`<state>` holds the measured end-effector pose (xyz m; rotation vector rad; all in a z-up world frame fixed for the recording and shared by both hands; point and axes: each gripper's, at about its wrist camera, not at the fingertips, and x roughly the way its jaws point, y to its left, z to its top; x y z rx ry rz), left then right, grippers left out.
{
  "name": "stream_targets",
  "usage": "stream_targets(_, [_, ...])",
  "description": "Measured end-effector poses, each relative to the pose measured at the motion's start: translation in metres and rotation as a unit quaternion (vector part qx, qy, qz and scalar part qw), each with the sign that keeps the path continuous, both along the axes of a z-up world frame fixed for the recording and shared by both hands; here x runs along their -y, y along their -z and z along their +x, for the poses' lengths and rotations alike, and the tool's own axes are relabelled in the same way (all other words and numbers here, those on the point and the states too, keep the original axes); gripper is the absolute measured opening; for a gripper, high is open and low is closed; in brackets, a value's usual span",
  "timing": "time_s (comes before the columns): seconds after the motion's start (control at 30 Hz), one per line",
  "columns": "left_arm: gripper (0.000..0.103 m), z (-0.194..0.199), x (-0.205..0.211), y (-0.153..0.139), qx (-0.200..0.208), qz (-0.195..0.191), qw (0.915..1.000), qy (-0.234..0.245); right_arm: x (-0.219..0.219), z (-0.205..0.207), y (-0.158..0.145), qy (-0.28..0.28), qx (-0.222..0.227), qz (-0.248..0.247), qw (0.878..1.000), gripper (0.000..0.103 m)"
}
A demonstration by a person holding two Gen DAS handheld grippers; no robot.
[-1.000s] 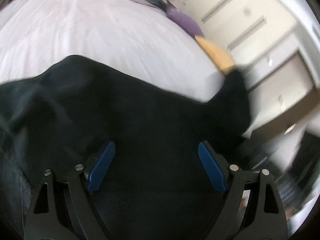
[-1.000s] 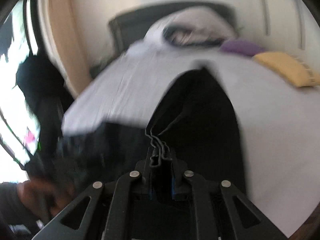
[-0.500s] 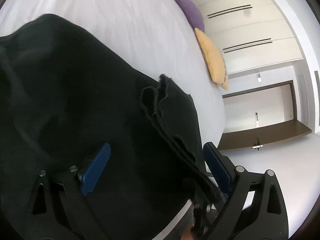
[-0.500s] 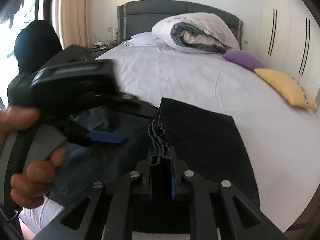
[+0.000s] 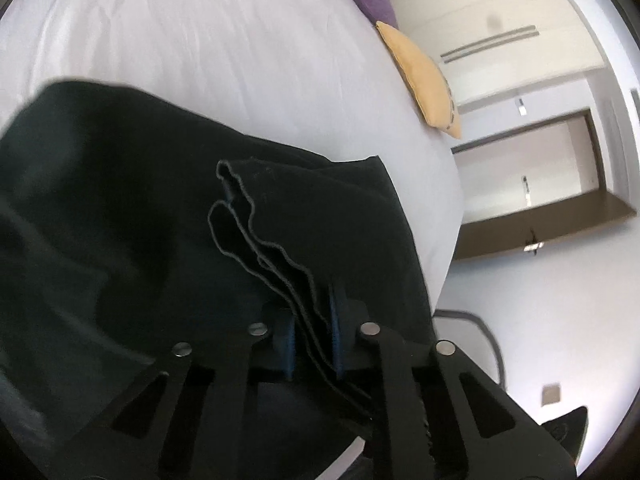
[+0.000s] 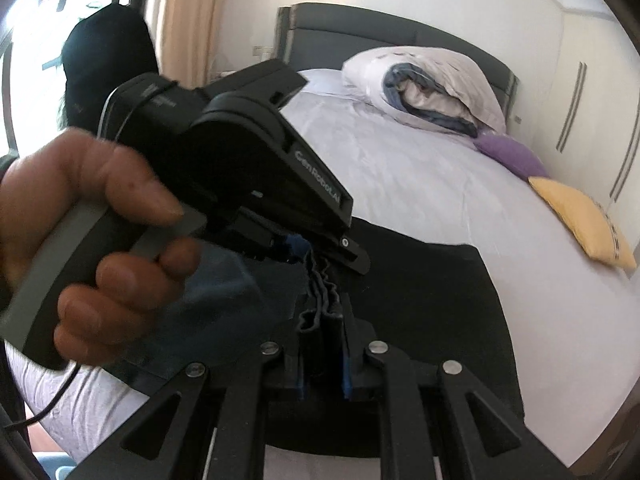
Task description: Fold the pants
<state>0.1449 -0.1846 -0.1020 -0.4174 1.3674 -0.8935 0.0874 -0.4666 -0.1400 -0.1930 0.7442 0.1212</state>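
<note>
Dark pants (image 5: 120,220) lie folded on the white bed, their stacked edges bunched and lifted at the near side. My left gripper (image 5: 312,320) is shut on those wavy layered edges, with the blue pads pressing the cloth from both sides. In the right wrist view the same pants (image 6: 420,280) spread flat toward the bed's right side. My right gripper (image 6: 324,332) is shut on the same bundle of edges. The left gripper (image 6: 312,248), held by a person's hand (image 6: 80,208), grips the bundle just beyond the right one.
The white sheet (image 5: 200,40) stretches beyond the pants. A purple cushion (image 6: 508,152) and a yellow cushion (image 6: 584,220) lie at the right edge, and a rolled duvet (image 6: 424,84) sits by the grey headboard (image 6: 360,28). Wardrobe doors (image 5: 500,20) stand past the bed.
The left gripper's wide-open jaws have closed on the pants' stacked edges. It came in close beside the right gripper, which kept its grip while moving.
</note>
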Motion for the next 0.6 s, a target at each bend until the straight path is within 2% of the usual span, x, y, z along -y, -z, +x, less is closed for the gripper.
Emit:
stream_targets(0.23, [0.008, 0.013, -0.032, -0.015, 0.059, 0.058, 0.9955, 0.046, -0.045, 0.006, 0.002, -0.047, -0.003, -0.021, 0.999, 0.014])
stream_targets(0.4, [0.008, 0.021, -0.053, -0.017, 0.073, 0.088, 0.9916, 0.06, -0.075, 0.01, 0.012, -0.075, -0.021, -0.033, 0.996, 0.014])
stream_targets(0.6, [0.008, 0.023, -0.081, -0.01, 0.07, 0.098, 0.9912, 0.055, -0.091, 0.01, 0.019, -0.101, -0.035, -0.034, 0.994, 0.014])
